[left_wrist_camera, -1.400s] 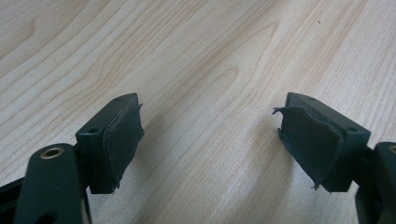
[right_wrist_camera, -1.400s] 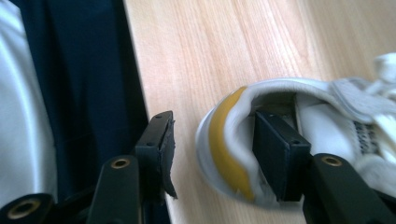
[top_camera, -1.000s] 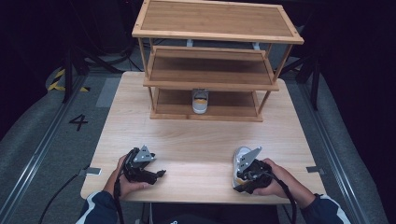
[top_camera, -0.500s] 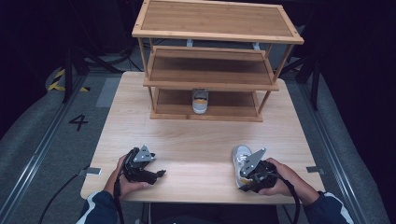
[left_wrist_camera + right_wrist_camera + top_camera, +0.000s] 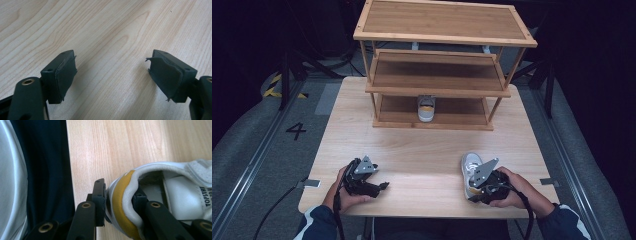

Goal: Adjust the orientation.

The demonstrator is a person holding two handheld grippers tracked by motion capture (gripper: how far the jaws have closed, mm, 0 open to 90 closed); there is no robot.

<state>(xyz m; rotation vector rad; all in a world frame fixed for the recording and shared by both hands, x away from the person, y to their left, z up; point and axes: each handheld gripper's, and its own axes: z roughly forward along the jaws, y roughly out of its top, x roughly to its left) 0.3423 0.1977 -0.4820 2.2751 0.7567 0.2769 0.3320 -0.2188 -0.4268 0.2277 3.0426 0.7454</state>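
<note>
Right gripper (image 5: 120,202) clamps the white shoe's (image 5: 470,167) heel, its jaws having just closed.
Left gripper (image 5: 112,75) rests wide open, empty, on the table (image 5: 422,155), near left.

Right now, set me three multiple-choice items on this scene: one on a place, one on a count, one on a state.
1. Where does the far sneaker stand?
A. top shelf
B. bottom shelf of the wooden rack
C. floor

2. How many sneakers are there?
A. one
B. two
C. three

3. What is the right gripper doing?
A. shut on the near sneaker's heel
B. open over bare table
C. holding a cable

B: it sits under the middle shelf.
B: one in the rack, one on the table.
A: one jaw inside the collar, one outside.
</note>
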